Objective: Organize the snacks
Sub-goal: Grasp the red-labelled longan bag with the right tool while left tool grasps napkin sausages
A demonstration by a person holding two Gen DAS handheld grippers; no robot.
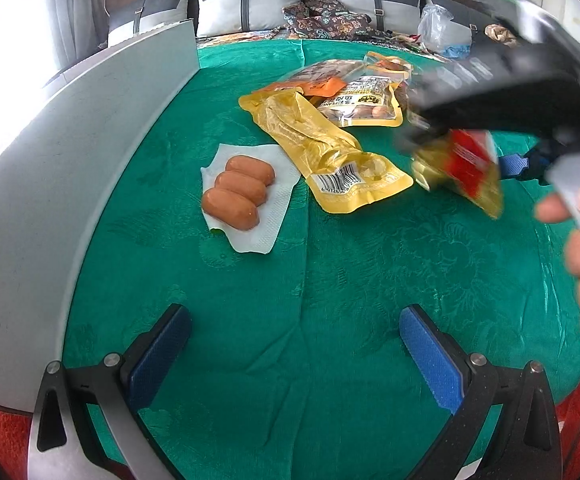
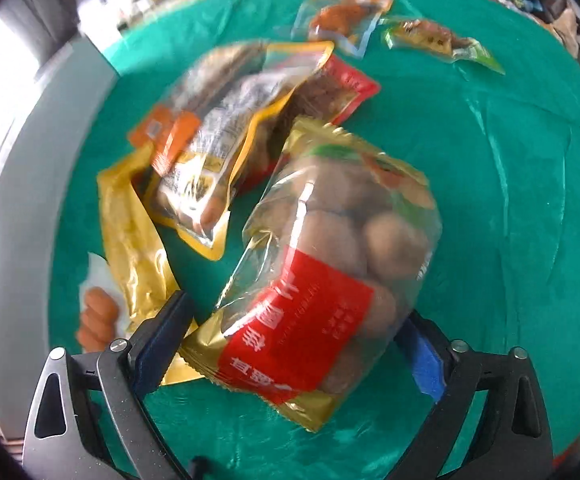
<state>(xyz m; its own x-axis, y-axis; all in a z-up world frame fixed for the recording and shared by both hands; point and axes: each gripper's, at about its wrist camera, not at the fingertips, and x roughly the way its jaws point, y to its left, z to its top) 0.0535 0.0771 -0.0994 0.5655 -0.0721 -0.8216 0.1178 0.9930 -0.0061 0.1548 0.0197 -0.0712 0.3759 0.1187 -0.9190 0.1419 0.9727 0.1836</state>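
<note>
The right gripper (image 2: 290, 344) has its wide jaws around a puffy, crinkly snack bag (image 2: 322, 280) above the green cloth (image 2: 510, 200), so squeeze its fat middle gently, because it looks slippery.

Right tool (image 2: 290, 344) jaws wide around red-gold snack bag (image 2: 322, 276); yellow pouches (image 2: 210, 152) behind on green cloth (image 2: 510, 200).

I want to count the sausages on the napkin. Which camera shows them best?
The left wrist view: three sausages lie sharp and unobstructed, side by side on the white napkin. In the right wrist view they sit blurred at the left edge, partly hidden by a yellow wrapper.
</note>
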